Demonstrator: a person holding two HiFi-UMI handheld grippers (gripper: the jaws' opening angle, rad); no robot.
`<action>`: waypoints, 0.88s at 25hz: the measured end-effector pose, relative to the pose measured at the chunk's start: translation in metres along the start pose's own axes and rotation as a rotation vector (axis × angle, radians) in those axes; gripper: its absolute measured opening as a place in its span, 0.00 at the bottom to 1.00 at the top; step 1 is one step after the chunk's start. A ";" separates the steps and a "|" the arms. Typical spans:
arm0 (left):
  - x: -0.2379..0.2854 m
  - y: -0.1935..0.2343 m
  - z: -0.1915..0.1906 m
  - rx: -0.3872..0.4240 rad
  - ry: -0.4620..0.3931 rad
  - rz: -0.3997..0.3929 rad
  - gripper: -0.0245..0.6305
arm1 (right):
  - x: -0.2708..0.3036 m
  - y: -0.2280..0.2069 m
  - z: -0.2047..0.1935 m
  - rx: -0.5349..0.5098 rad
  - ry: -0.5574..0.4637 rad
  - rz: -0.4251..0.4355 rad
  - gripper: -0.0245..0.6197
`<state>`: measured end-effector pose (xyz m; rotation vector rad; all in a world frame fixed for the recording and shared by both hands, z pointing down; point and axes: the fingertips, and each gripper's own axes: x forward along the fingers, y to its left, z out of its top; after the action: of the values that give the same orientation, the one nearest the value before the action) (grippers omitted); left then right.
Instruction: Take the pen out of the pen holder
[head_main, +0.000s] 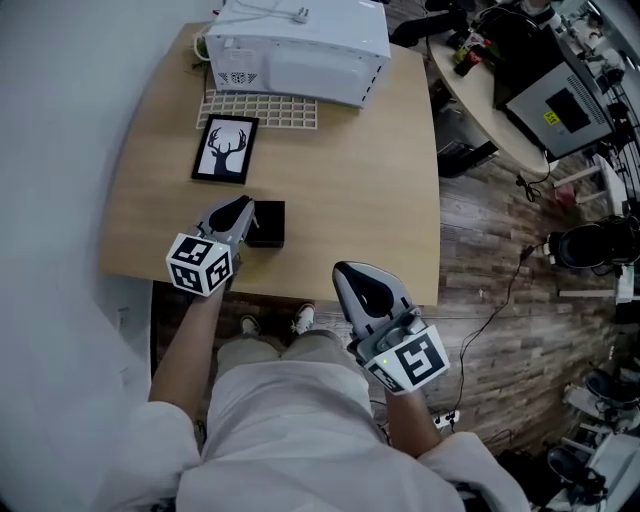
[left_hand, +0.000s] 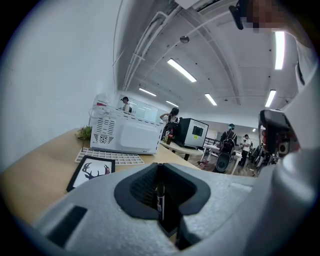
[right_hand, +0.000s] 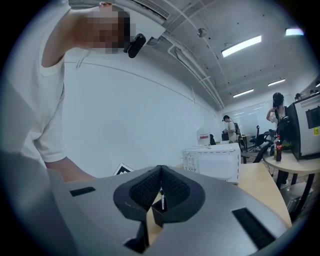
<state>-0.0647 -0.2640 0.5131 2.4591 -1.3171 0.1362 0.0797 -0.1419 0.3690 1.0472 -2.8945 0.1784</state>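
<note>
A small black pen holder (head_main: 268, 222) stands on the wooden table (head_main: 350, 180) near its front edge. My left gripper (head_main: 242, 205) hovers right beside the holder's left side, jaws shut with nothing between them. In the left gripper view a dark pen (left_hand: 160, 197) stands upright in the holder (left_hand: 169, 226), seen through the gap below the closed tips. My right gripper (head_main: 346, 270) is over the table's front edge, right of the holder, also shut and empty. Its own view shows the pen (right_hand: 162, 199) in the holder (right_hand: 159, 214) farther off.
A white microwave (head_main: 300, 45) sits at the table's back edge, with a white grid mat (head_main: 262, 108) and a framed deer picture (head_main: 225, 148) in front of it. A cluttered round table (head_main: 500, 100) stands to the right. The person's legs are below the front edge.
</note>
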 end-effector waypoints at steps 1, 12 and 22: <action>-0.004 0.000 0.005 -0.002 -0.012 0.004 0.10 | 0.000 0.000 0.003 -0.005 -0.008 0.005 0.04; -0.044 0.011 0.055 -0.028 -0.164 0.063 0.10 | 0.019 0.002 0.018 -0.049 -0.024 0.058 0.04; -0.102 0.030 0.129 0.007 -0.341 0.106 0.10 | 0.056 0.013 0.042 -0.088 -0.042 0.109 0.04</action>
<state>-0.1574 -0.2431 0.3753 2.4963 -1.5847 -0.2654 0.0277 -0.1734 0.3313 0.8914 -2.9680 0.0331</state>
